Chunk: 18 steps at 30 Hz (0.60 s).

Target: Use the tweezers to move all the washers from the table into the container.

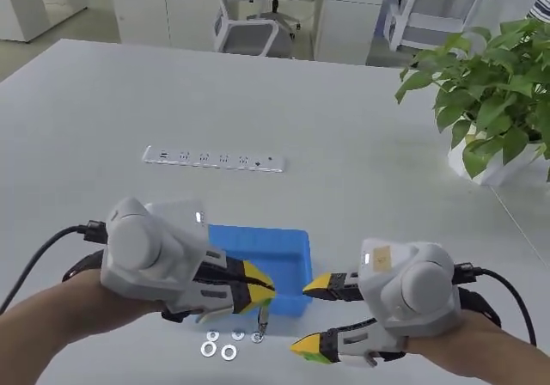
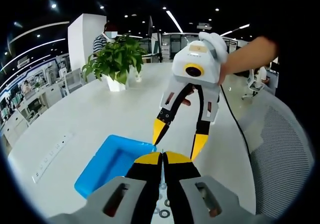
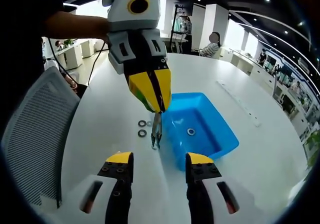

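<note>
The left gripper (image 1: 265, 292) clenches the tweezers (image 1: 263, 319); the right gripper (image 1: 309, 316) hangs released. The washers (image 1: 212, 348), six o'clock from the container (image 1: 258, 232), look thin, light, slippery: pinch one rim.

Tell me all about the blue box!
The box is a shallow blue tray, plastic-looking, rectangular with rounded corners, open on top. It sits flat on the white table. One washer lies inside it. More washers lie on the table beside it, not touching. The left gripper hovers near its edge.
</note>
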Available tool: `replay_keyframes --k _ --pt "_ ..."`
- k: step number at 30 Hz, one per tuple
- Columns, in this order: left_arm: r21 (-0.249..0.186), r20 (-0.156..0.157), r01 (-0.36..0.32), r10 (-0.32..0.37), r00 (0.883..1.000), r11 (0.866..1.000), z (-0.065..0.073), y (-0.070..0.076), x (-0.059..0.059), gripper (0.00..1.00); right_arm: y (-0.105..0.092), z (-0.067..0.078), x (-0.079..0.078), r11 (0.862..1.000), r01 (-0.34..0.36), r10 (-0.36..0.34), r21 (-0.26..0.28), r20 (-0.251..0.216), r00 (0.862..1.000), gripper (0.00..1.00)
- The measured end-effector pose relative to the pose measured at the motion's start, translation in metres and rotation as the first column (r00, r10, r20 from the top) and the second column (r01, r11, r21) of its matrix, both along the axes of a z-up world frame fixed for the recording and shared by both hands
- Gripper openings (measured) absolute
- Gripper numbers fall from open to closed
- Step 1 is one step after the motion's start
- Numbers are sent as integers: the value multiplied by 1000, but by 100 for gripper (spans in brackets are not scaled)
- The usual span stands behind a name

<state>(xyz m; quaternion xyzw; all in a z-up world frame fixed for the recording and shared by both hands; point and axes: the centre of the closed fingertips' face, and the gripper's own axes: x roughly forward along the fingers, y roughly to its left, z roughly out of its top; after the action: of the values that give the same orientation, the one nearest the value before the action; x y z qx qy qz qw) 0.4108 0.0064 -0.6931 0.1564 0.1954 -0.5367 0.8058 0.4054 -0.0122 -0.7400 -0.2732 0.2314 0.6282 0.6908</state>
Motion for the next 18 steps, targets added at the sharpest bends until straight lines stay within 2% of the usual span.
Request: replay_keyframes --k 15,18 --pt "-10 -18 -13 13 1000 1000 -7 4 -1 5 0 -7 -3 1000 -9 8 -17 -10 1000 41" --pt "-16 -33 -17 17 999 1000 -7 4 -1 5 1 -8 -3 1000 -11 11 -18 -13 1000 41"
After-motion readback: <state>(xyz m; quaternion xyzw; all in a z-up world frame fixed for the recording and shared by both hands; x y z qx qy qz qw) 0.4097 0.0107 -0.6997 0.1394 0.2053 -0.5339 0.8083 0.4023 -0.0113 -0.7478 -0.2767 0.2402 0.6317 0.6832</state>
